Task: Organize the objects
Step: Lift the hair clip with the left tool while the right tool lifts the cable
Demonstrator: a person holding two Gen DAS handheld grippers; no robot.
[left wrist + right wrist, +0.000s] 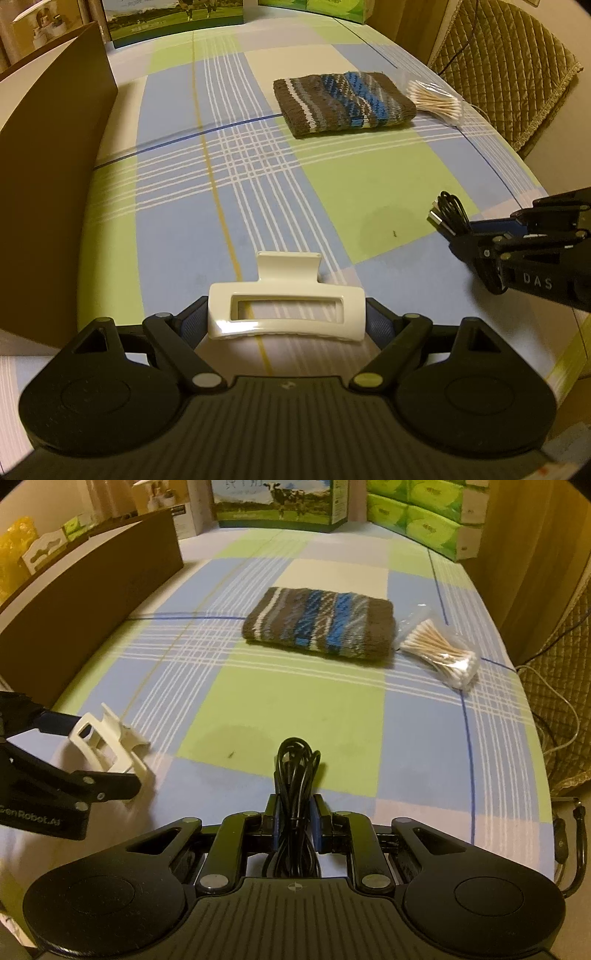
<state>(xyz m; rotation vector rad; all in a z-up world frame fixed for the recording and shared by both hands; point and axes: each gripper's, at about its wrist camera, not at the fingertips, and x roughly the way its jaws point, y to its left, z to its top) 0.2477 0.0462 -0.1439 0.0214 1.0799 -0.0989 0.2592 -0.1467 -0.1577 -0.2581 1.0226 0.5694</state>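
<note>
cardboard box (pixel 48 177): cut by left edge | cable (pixel 295 794): lower coils hidden

Spread underneath: checked tablecloth (pixel 295 701) in blue, green and white. Far ahead, upright: carton printed with a cow (pixel 280 502). Ahead to the right: stacked green tissue packs (pixel 417 517). Further right, off the table: quilted chair cover (pixel 506 55).

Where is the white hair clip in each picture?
Left wrist view: the hair clip sits at bottom centre, held between the left gripper fingers.
Right wrist view: the hair clip is at the left edge, in the left gripper that reaches in from the side.
Shared landmark: the striped knitted cloth lies on the checked table beside a bag of cotton swabs.
</note>
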